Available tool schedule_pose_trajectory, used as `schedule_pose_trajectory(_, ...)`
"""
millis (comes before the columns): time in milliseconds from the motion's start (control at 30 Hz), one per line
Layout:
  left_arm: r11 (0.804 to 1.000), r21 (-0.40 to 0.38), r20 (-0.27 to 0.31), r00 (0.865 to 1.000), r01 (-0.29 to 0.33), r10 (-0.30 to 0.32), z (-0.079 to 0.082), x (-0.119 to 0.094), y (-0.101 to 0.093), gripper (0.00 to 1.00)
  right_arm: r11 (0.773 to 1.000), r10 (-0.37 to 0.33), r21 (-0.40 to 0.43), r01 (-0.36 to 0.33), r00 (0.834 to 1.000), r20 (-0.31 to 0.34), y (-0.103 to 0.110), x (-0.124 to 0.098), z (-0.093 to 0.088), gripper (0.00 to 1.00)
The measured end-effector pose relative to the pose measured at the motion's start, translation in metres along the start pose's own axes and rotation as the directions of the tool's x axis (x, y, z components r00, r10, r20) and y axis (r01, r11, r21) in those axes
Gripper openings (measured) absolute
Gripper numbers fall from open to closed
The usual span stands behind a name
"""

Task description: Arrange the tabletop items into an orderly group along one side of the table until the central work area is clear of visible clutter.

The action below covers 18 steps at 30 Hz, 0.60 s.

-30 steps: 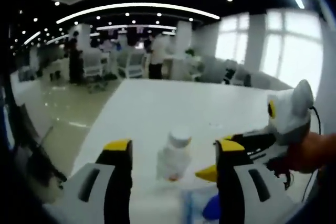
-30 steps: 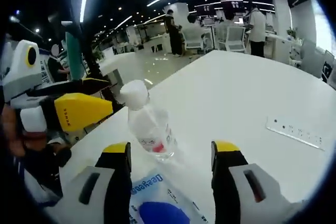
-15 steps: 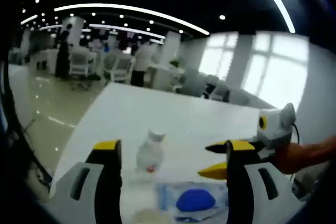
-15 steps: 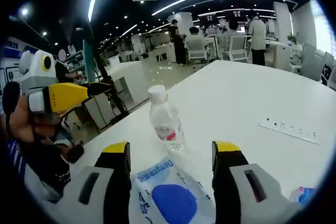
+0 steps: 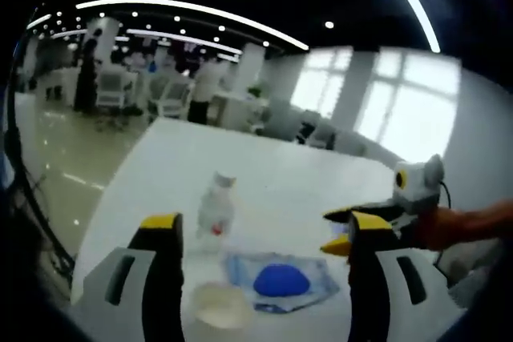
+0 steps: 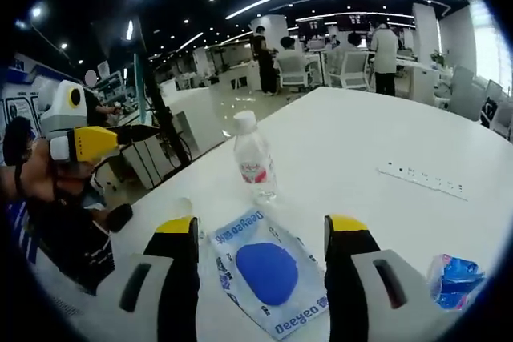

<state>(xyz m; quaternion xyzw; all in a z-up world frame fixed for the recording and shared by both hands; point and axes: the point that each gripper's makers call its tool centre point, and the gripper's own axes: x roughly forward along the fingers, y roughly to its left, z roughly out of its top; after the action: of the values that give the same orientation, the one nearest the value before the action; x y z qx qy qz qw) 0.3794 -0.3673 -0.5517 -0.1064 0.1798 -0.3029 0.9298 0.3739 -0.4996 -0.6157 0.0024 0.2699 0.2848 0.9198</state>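
Water bottle stood upright on the white table, white cap, clear body w/ red-and-white label, near the table edge. Just in front of it, toward the camera, lay a flat clear packet w/ a blue disc inside and "Deeyeo" printed on it, apart from the bottle. In the left gripper view the same bottle sat beyond the packet, and a pale round lid-like item lay close to the packet's near corner, too blurred to name. A crumpled blue wrapper sat at the right of the right gripper view, well apart from the packet. A white power strip lay flat farther out on the table.

Right gripper: jaws spread wide, nothing btwn them, packet seen thru the gap. Left gripper: jaws also wide apart, holding nothing, above the table edge. Each gripper showed in the other's view, held by a hand, yellow tips fwd; their spacing can't be told from there.

Bkgd: open office w/ desks, chairs, standing people, ceiling light strips, bright windows.
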Motion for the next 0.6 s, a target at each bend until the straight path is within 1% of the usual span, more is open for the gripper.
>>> schedule_pose_trajectory(133, 1.0, 0.015, -0.013, 1.0, 0.006, -0.006, -0.004, -0.007, -0.002, 0.82, 0.999, -0.036, 0.02, 0.036, 0.999, -0.007, -0.006, -0.014, -0.008, 0.64)
schedule_pose_trajectory(333, 0.999, 0.027, -0.028, 0.999, 0.029, -0.028, -0.008, -0.014, -0.008, 0.82, 0.996, -0.073, 0.059, 0.073, 0.997, -0.018, -0.009, -0.033, -0.023, 0.63)
schedule_pose_trajectory(433, 0.998, 0.047, -0.042, 0.998, 0.041, -0.039, -0.013, -0.018, -0.011, 0.82, 0.989, -0.105, 0.103, 0.107, 0.994, -0.029, -0.015, -0.044, -0.034, 0.62)
schedule_pose_trajectory(500, 0.998, 0.047, -0.046, 0.998, 0.046, -0.044, -0.015, -0.02, -0.012, 0.82, 0.984, -0.119, 0.127, 0.122, 0.992, -0.028, -0.017, -0.05, -0.04, 0.62)
schedule_pose_trajectory(600, 0.997, 0.059, -0.063, 0.997, 0.053, -0.05, -0.019, -0.021, -0.013, 0.82, 0.979, -0.135, 0.149, 0.138, 0.99, -0.027, -0.017, -0.057, -0.045, 0.62)
